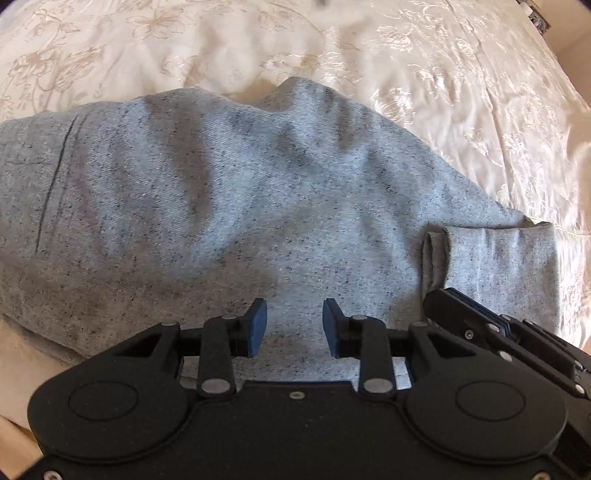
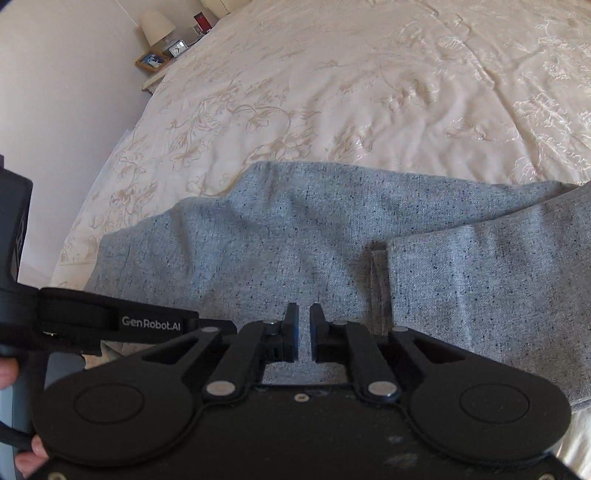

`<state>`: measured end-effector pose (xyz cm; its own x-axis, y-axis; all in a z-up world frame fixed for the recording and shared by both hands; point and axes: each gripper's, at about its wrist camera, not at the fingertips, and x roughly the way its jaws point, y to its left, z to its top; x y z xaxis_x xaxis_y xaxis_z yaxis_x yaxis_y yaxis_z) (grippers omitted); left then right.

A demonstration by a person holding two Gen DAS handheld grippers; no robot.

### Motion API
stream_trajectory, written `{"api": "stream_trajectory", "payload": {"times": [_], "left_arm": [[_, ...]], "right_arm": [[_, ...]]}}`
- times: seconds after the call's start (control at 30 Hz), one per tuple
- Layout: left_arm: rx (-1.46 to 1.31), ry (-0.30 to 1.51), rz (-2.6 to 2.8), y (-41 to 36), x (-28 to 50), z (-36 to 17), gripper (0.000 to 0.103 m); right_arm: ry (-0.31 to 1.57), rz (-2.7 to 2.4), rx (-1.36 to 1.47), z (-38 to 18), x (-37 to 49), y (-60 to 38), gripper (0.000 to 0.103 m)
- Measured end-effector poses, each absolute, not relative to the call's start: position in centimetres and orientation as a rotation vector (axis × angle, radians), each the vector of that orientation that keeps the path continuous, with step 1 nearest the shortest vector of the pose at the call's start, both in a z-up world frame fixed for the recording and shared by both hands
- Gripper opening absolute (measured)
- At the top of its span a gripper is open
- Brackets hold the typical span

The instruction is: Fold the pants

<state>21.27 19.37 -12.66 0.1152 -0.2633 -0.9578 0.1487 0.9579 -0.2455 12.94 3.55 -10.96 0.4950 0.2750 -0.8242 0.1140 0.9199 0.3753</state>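
Grey pants (image 1: 229, 206) on bedspread (image 1: 461, 92); left gripper (image 1: 294, 326) jaws apart — right gripper (image 2: 303, 332) narrowly; both empty.

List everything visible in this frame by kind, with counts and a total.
Grey pants: 1
Cream floral bedspread: 1
Grippers, left gripper and right gripper: 2
Table lamp: 1
Small clock: 1
Framed photo: 1
Red item behind the clock, too small to identify: 1
Total: 8

Left gripper (image 1: 294, 326), right gripper (image 2: 303, 336): matte black, blue pads, silver rivets; white "GenRobot.AI" strap (image 2: 110, 320).
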Motion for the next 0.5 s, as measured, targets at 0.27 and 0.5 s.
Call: {"api": "stream_trajectory", "payload": {"times": [0.27, 0.5], "left_arm": [[-0.084, 1.409, -0.548, 12.0, 21.3, -11.8, 0.045], [-0.104, 1.54, -0.457, 8.4, 21.2, -16.2, 0.047]], "right_arm": [[0.976, -0.054, 0.308, -7.1, 8.1, -2.0, 0.019], [0.988, -0.218, 0.373, -6.5, 3.1, -7.5, 0.022]]}}
